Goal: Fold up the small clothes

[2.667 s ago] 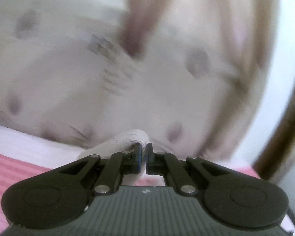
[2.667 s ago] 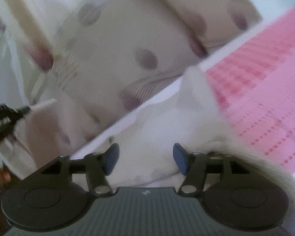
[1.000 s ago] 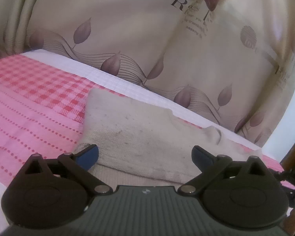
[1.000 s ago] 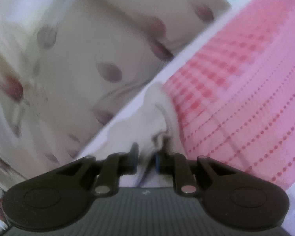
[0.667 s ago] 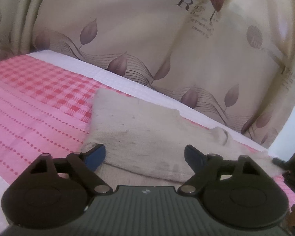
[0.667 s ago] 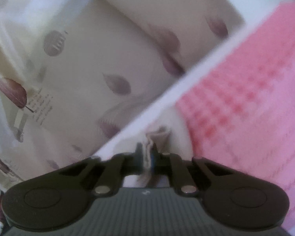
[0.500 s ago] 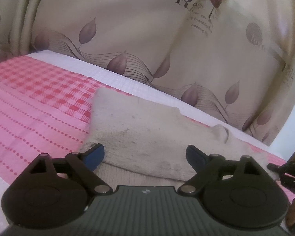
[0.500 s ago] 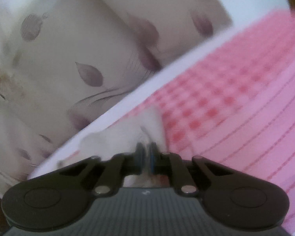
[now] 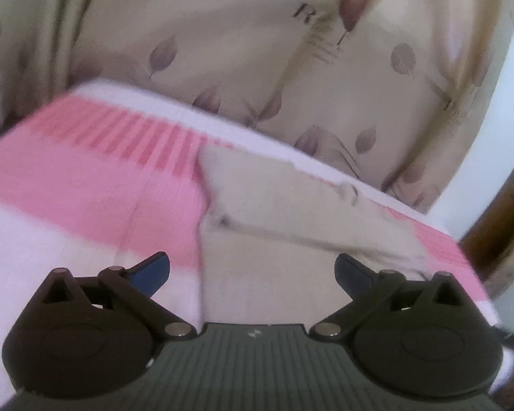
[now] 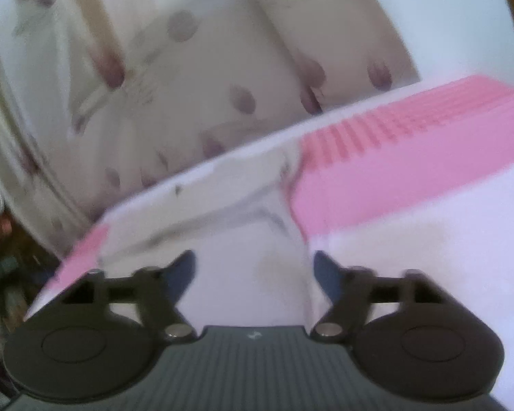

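Observation:
A small cream garment (image 9: 284, 212) lies folded on the pink and white cloth surface (image 9: 85, 185); an upper layer is laid over a lower one. My left gripper (image 9: 252, 274) is open and empty, above the garment's near edge. In the right wrist view the same garment (image 10: 243, 239) lies flat, and my right gripper (image 10: 255, 270) is open over its near edge, holding nothing. Both views are blurred.
A beige curtain with leaf print (image 9: 257, 51) hangs right behind the surface's far edge. Dark wooden furniture (image 9: 497, 226) stands at the right. Clutter shows on the floor at the left of the right wrist view (image 10: 0, 257).
My right gripper has opened and let go of the garment edge it was pinching. Both grippers have pulled back from the garment. The left stayed open.

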The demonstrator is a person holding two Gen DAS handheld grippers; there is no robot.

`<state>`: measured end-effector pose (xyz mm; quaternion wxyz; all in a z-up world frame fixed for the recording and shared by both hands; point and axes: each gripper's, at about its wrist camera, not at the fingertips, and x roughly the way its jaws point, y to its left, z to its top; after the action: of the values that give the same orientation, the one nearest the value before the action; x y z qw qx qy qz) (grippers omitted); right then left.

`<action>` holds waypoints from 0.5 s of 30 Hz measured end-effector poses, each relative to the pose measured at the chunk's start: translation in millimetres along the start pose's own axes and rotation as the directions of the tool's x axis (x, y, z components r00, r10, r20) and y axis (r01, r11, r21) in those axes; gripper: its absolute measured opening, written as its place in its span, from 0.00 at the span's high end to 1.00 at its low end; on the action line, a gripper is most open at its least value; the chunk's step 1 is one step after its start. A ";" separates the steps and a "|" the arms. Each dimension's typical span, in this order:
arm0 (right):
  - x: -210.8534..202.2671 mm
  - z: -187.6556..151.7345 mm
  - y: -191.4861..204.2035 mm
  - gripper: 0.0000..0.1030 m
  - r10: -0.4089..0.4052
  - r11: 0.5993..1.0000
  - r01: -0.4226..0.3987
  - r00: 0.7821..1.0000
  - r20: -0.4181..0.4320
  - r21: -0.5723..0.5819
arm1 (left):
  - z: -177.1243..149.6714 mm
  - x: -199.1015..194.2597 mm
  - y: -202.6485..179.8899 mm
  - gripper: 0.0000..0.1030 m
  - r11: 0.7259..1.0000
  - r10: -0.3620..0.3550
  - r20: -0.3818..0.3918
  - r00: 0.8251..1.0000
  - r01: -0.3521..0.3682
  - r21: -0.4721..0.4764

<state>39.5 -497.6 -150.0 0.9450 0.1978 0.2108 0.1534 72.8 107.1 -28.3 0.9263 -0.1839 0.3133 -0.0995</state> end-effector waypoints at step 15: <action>-56.1 -70.9 -10.5 0.24 0.019 0.984 -0.021 1.000 0.015 0.180 | -59.6 3.9 11.2 0.15 0.991 -0.090 -0.107 0.990 0.079 -0.105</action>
<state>-39.3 -505.9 -194.7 0.9230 0.2853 0.2157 0.1418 39.9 99.6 -78.9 0.8920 -0.2376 0.3610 -0.1329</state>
